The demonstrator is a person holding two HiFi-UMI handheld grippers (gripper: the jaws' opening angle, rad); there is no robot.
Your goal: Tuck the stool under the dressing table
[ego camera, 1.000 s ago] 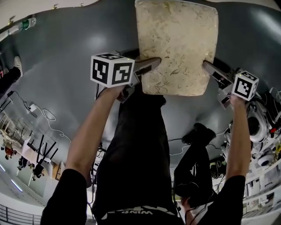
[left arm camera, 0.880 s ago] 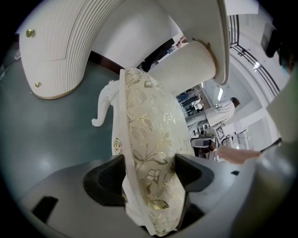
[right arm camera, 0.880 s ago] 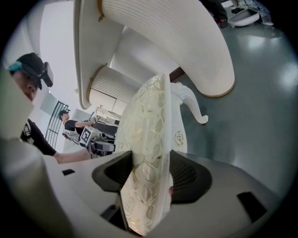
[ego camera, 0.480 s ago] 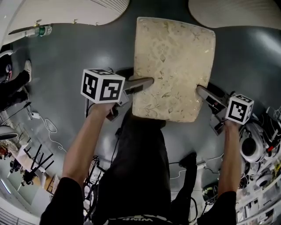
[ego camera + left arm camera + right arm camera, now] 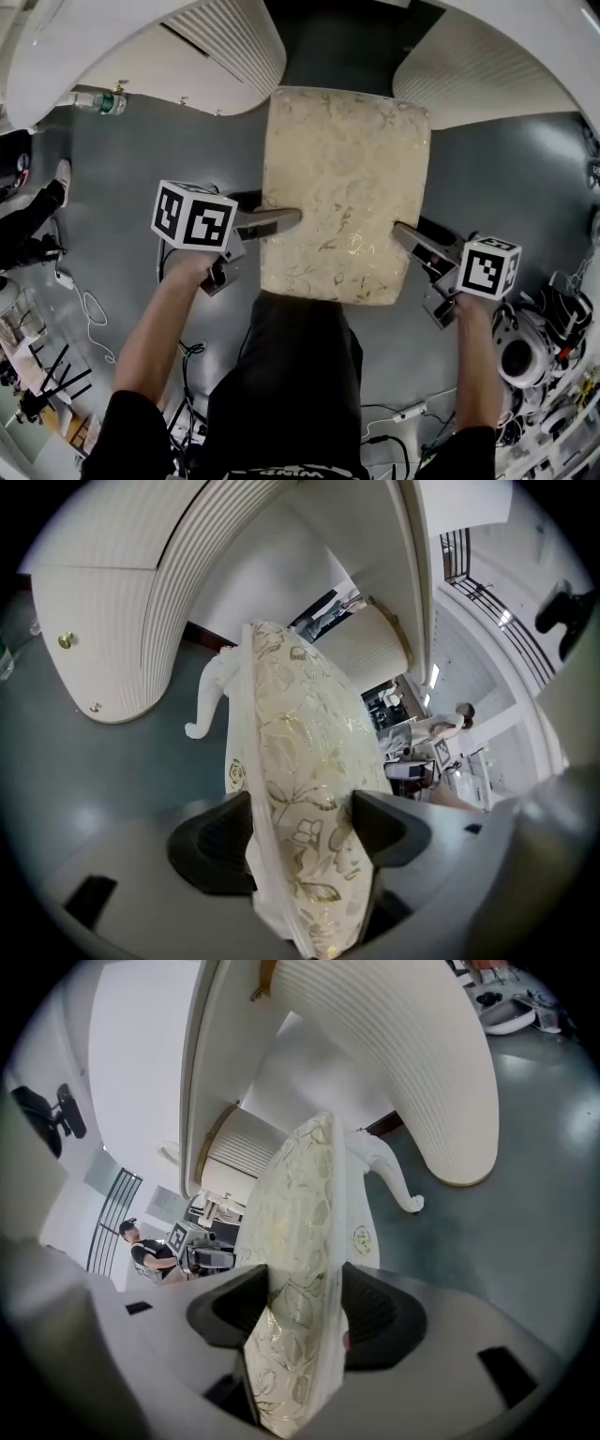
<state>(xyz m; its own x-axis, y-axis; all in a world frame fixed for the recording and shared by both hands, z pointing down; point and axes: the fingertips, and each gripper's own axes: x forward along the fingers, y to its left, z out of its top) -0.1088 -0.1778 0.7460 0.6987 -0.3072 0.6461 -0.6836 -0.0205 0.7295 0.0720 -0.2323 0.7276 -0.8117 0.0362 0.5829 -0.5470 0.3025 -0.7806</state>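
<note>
- Stool (image 5: 342, 187): squarish padded seat in cream cloth with a shiny gold leaf-and-flower pattern. A clear plastic cover wrinkles at the edges. A white curved leg (image 5: 208, 697) shows below the seat.
- Place: over the grey floor (image 5: 141, 159), straight in front of the person. Its far edge is at the mouth of the dark gap between the two white ribbed pedestals of the desk (image 5: 234, 47). Most of the seat is outside the gap.
- Left tool (image 5: 286, 218): jaws spread wide and clamped on the left edge of the seat, one pad on each face of the cushion, both pressing into it.
- Right tool (image 5: 405, 234): likewise spread wide, gripping the right edge of the seat with a pad on each face.
- Each tool carries a cube (image 5: 194, 216) of black-and-white square markers.
- Writing: a small round gold flower emblem (image 5: 234, 775) sits on the pale panel beneath the cushion, with no words legible.
- A bottle (image 5: 101, 101) with a green label is on the floor by the left pedestal; its print is too small to read.
</note>
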